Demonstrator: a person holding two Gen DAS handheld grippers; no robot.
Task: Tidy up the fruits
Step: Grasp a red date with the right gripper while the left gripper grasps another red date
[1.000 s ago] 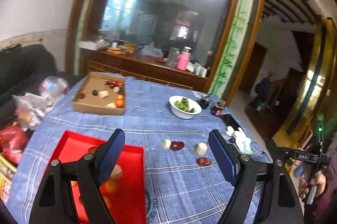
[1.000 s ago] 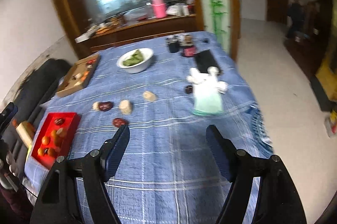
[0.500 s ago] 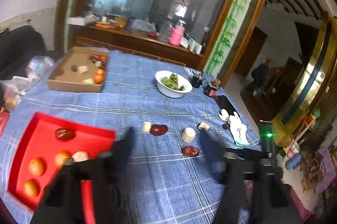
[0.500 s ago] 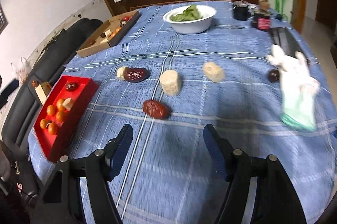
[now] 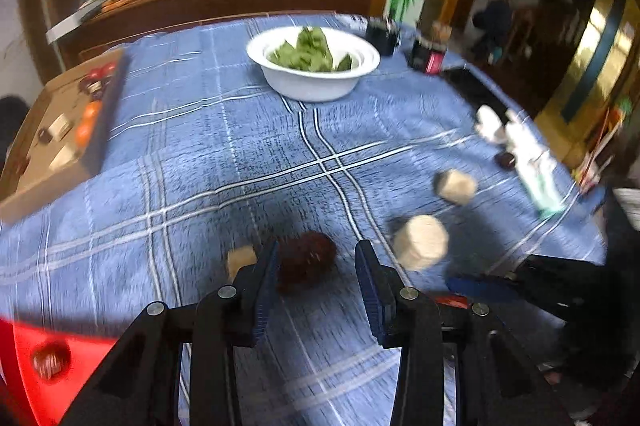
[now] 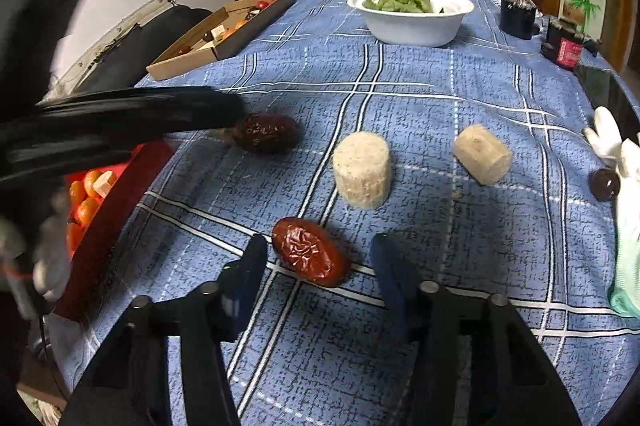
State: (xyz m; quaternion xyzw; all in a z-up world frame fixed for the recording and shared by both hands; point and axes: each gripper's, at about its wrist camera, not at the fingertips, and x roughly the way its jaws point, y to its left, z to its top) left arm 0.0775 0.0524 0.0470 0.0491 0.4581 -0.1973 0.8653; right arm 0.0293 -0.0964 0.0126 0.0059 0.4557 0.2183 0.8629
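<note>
Red dates: two are lying loose on the blue checked tablecloth (image 6: 440, 129); the brighter date (image 6: 310, 252) is sitting nearer the cameras than the white bowl (image 6: 412, 21), the darker date (image 5: 306, 260) is lying to the left of it, closer to the red tray (image 6: 120, 193).
Right gripper (image 6: 318, 266): jaws are standing apart, straddling the brighter date without touching it; nothing is being held.
Left gripper (image 5: 316, 276): jaws are standing apart around the darker date; one finger looks close to it, but motion blur is hiding whether it is touching.
Other loose pieces: two pale cylinders, one upright (image 6: 362, 169) and one tipped over (image 6: 482, 153), are sitting between the dates and the bowl; a small pale cube (image 5: 240, 260) is lying just beside the darker date.
Step in hand: both grippers are lining up for a pick, by my reading; sorting is only partly done, since oranges (image 6: 86, 197) are already sitting in the tray.
Next move: each gripper is needing to settle lower and close across its date's narrow width; the wrinkled skin is likely soft, so a gentle squeeze seems wise.
</note>
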